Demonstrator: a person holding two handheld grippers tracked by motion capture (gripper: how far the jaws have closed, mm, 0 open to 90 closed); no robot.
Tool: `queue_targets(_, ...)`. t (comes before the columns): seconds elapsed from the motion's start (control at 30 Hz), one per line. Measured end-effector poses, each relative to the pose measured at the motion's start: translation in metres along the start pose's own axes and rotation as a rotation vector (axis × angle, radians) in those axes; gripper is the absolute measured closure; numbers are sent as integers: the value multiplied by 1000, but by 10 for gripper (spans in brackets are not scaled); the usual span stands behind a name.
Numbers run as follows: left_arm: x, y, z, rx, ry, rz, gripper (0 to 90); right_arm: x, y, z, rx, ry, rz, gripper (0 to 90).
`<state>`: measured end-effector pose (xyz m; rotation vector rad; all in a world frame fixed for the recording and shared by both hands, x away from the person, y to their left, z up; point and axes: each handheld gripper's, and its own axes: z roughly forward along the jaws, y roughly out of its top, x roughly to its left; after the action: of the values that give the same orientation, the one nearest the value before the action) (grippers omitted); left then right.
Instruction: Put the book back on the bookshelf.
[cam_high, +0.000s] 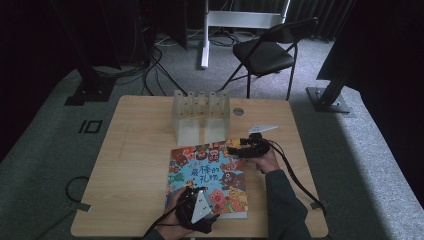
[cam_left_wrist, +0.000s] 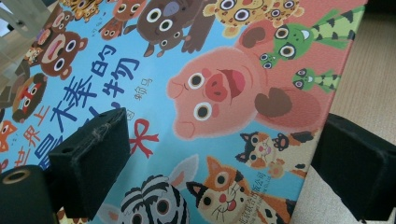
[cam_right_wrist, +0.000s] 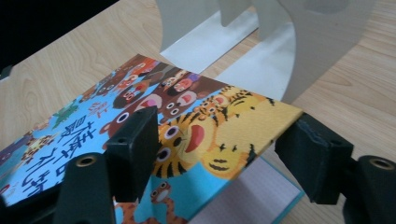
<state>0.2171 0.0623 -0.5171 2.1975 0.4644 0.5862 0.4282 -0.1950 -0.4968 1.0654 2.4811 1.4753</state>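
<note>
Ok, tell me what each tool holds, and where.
Nothing is gripped. The right tool straddles the lifted cover corner of the book, jaws open; the left tool stands open over it.

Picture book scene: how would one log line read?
picture book: flat on table, cover corner lifted | right gripper: jaws straddle corner | left gripper: open over cover

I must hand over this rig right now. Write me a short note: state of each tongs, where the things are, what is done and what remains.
Left tongs: open, over the near corner of the picture book, pads not pressing.
Right tongs: open, jaws on either side of the front cover's far corner, which is raised off the page below; no pad presses on it.
The book lies on the wooden table, in front of the clear slotted book stand.
Done: cover corner lifted.
Left: probably grip the book; where it goes next is unclear.
</note>
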Motion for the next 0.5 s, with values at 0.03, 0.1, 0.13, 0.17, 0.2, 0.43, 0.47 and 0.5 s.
queue_targets(0.03, 0, 0, 0, 1, -1, -1, 77, 1, 0, 1, 2, 4, 1, 312)
queue_targets(0.1, 0, 0, 0, 4, -4, -4, 78, 1, 0, 2, 4, 9, 2, 316)
queue_targets(0.13, 0, 0, 0, 3, -5, -6, 78, 2, 1, 3, 5, 14, 4, 320)
queue_targets(0.17, 0, 0, 0, -1, -6, -5, 78, 2, 1, 3, 8, 16, 7, 322)
queue_targets(0.2, 0, 0, 0, -4, -10, -7, 78, 2, 1, 3, 11, 19, 9, 326)
queue_targets(0.43, 1, 0, -4, -20, -31, -22, 108, 2, 4, 2, -4, 46, 18, 386)
queue_targets(0.47, 2, 0, -6, -24, -34, -25, 114, 2, 4, 2, -8, 49, 20, 394)
queue_targets(0.5, 2, -1, -8, -26, -38, -22, 118, 2, 4, 1, -13, 51, 21, 405)
